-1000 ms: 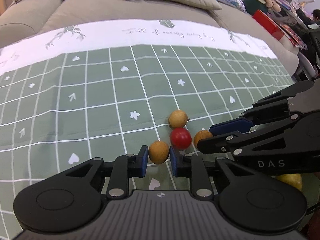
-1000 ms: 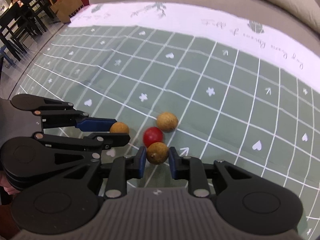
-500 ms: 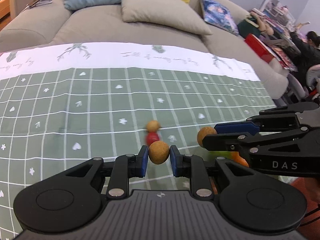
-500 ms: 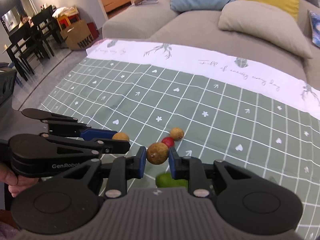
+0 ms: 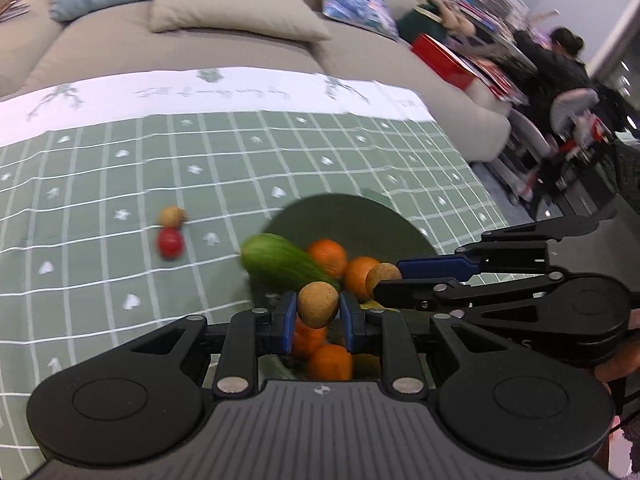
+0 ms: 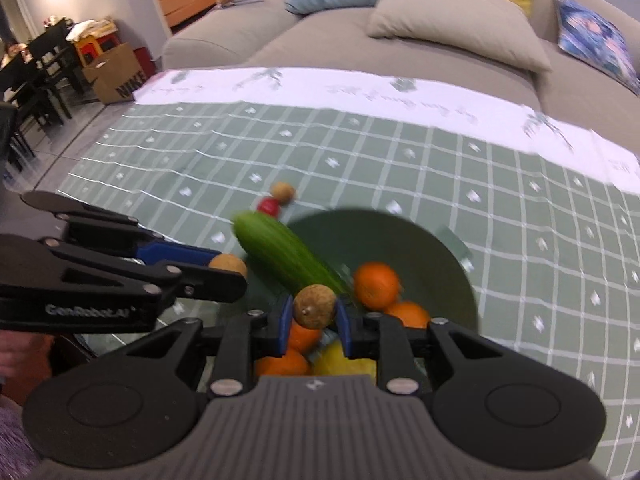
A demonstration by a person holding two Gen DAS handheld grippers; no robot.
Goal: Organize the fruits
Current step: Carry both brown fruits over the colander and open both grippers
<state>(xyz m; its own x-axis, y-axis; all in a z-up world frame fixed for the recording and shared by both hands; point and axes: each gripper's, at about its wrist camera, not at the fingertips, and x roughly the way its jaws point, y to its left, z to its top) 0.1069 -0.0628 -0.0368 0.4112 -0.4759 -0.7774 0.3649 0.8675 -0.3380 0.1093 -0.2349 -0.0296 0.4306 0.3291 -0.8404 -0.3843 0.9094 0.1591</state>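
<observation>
- Two tan, longan-like fruits are being carried, one per gripper. The left gripper (image 5: 318,316) is clamping its longan (image 5: 318,305) between the blue pads of its fingers (image 5: 287,322); the right gripper (image 6: 313,320) is gripping a second longan (image 6: 315,306), stem nub facing the camera.
- Each fruit is also showing from the other side: the right gripper's one (image 5: 382,276) in the left wrist view, the left gripper's one (image 6: 229,265) in the right wrist view.
- Both fruits are hovering over or just at the near rim of a dark green bowl (image 6: 448,256), which is already holding several oranges (image 6: 376,284), a yellow fruit (image 6: 344,362) and a cucumber (image 6: 286,258) leaning out over its far-left rim.
- A red fruit (image 5: 170,242) and one more tan longan (image 5: 172,216), touching each other, are lying on the green checked cloth (image 5: 100,208) covering the worktop, well apart from the bowl.
- Judgement: the step in hand is the drop. Doing it well likely means bringing each fruit low over a gap among the oranges before parting the fingers, since a round fruit released high may bounce out.
- The two grippers are sitting close together; releasing one at a time would be lowering the risk of a clash.
- The cucumber looks precariously propped; it is worth steering clear of.
</observation>
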